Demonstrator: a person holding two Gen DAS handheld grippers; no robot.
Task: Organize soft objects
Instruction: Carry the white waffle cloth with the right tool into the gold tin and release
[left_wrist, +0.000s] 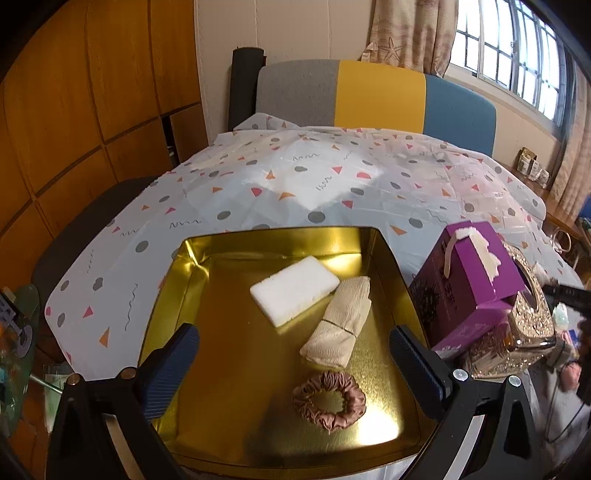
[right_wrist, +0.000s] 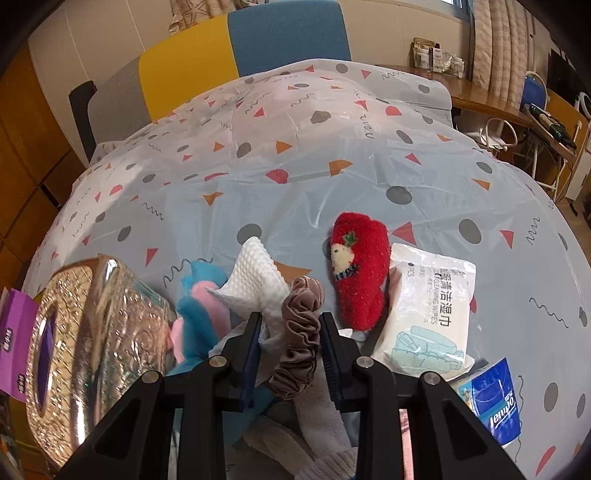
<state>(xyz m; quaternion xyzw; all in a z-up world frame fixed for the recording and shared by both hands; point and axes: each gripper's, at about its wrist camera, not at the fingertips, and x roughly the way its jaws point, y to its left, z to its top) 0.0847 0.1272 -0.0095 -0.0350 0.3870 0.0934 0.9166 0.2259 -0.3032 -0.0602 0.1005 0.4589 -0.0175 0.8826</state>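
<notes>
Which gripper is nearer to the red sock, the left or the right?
Right. The right gripper is beside the red sock, its jaws around a brown scrunchie. The left gripper hangs open over the gold tray; no sock shows there.

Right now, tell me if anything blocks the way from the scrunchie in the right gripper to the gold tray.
Yes. The ornate tissue box and the purple box stand between the pile, where the right gripper has the brown scrunchie between its fingers, and the gold tray. Lift over them; the tray itself has room.
</notes>
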